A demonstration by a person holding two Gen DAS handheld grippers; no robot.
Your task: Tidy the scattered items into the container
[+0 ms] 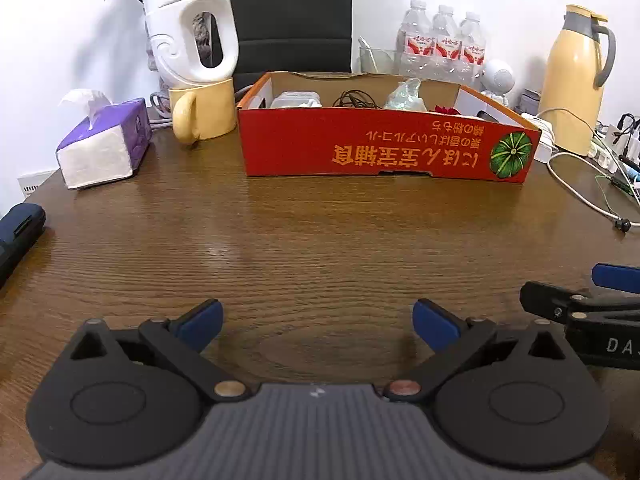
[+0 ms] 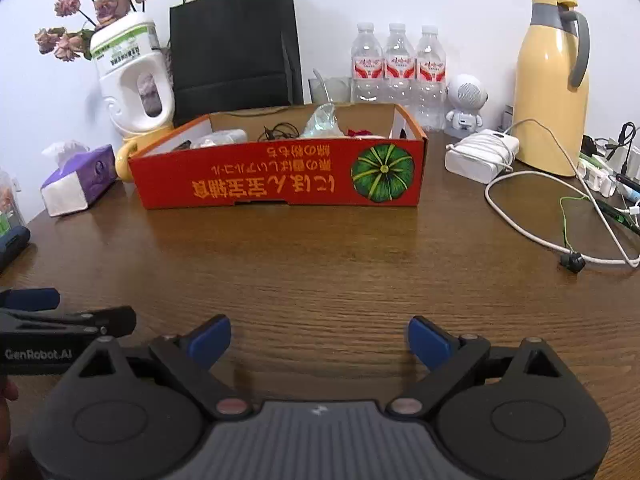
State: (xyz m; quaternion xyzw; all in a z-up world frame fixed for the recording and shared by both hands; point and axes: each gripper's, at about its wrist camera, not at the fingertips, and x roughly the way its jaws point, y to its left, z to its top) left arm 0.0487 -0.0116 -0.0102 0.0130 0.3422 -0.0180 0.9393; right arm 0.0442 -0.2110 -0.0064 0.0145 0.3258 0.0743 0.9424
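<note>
Red cardboard box (image 2: 280,176) with green pumpkin print, items inside.

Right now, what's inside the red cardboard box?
Inside the red cardboard box: a white case, a tangle of black cable, a crumpled clear bag and something red. Its front wall hides the floor and anything lower.

Both wrist views sit low over the wooden table (image 1: 320,240), angled down and forward toward the red cardboard box (image 1: 384,148) at mid-distance. Left view looks from the box's left, right view from further right — each catches the other gripper at its edge.
</note>
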